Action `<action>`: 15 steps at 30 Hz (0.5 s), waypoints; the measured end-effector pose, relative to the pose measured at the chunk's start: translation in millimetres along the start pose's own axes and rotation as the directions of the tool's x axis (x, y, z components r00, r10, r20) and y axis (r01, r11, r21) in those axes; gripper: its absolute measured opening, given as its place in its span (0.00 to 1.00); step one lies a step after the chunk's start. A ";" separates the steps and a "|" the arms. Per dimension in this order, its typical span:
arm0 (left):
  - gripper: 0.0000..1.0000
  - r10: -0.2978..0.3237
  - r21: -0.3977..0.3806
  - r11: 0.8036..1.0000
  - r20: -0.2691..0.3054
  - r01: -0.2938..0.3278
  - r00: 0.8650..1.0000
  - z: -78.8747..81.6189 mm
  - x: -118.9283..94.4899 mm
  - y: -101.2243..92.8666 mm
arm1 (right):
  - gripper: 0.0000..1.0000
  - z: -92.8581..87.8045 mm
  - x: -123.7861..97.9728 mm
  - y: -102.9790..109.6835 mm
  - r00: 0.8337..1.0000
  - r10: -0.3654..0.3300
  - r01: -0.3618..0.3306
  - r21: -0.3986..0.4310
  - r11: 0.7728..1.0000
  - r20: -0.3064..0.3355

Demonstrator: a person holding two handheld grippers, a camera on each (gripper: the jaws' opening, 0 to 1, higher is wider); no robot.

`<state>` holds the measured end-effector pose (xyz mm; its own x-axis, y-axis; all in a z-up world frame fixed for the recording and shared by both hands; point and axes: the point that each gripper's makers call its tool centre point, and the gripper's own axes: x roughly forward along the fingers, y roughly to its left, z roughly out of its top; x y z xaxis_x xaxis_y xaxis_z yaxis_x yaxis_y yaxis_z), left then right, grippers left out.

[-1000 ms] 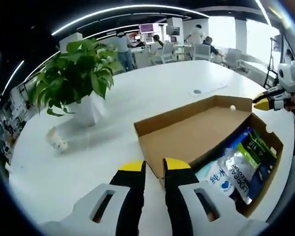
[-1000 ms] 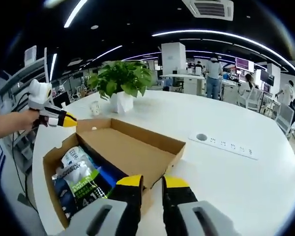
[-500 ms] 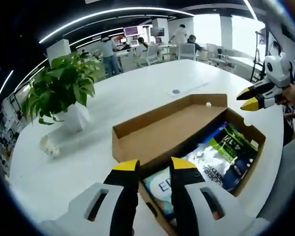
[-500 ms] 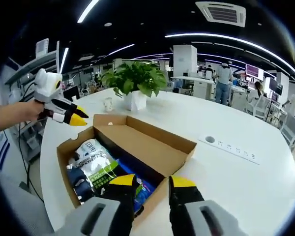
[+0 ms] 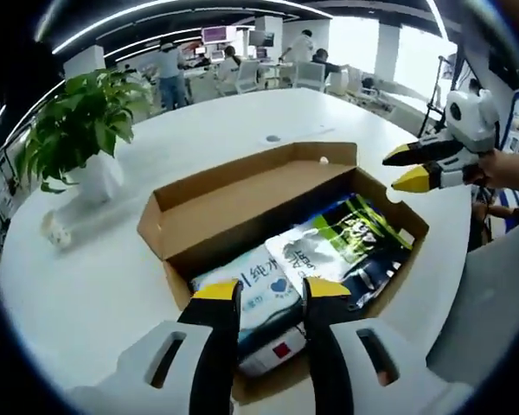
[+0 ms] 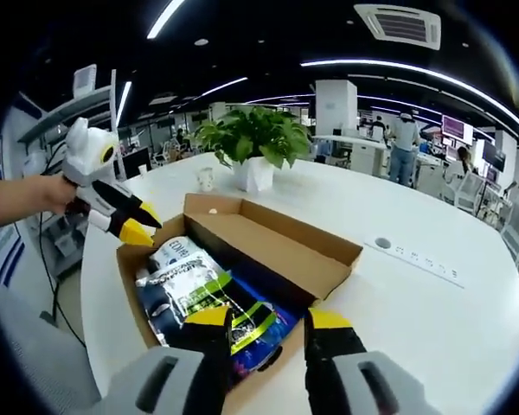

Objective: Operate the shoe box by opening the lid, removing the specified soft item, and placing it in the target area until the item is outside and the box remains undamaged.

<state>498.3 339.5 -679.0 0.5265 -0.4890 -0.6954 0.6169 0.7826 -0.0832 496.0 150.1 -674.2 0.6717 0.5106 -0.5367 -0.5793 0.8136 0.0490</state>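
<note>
With the shoe box (image 5: pixel 242 203) lid open, both tongs, left (image 5: pixel 268 292) and right (image 6: pixel 268 316), hang spread and empty just above the soft packs (image 5: pixel 329 251); pinch one pack's edge only, clear of the cardboard walls.

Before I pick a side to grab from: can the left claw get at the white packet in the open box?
Probably yes. The lid is folded back, the white packet lies uncovered on top, and the open left claw hangs over it.

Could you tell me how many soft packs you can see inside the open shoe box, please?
3: a white-and-blue pack nearest the left gripper, a white-and-green pack in the middle, and a dark blue pack partly under it. More may lie hidden underneath.
</note>
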 end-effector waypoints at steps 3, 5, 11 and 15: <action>0.28 -0.029 -0.008 1.000 -0.017 0.029 0.999 -7.8 1.7 -7.7 | 0.30 -1.7 -0.8 2.9 1.000 0.009 -0.009 -0.005 1.000 0.001; 0.27 -0.038 -0.012 0.999 -0.033 0.037 0.999 -12.4 2.8 -11.2 | 0.30 -2.6 -1.5 4.4 1.000 0.011 -0.011 -0.011 1.000 0.001; 0.27 -0.063 -0.059 0.997 -0.081 0.058 0.995 -25.4 10.2 -19.7 | 0.30 -2.9 -4.8 8.8 1.000 0.019 -0.018 -0.020 1.000 0.008; 0.26 -0.078 -0.095 0.993 -0.110 0.068 0.991 -31.7 15.3 -23.5 | 0.31 -2.1 -6.7 10.7 1.000 0.022 -0.022 -0.034 0.999 0.016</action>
<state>473.3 325.9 -710.3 0.4091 -0.5032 -0.7612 0.5928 0.7807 -0.1975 484.3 154.8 -671.8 0.6657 0.5329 -0.5223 -0.6092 0.7924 0.0319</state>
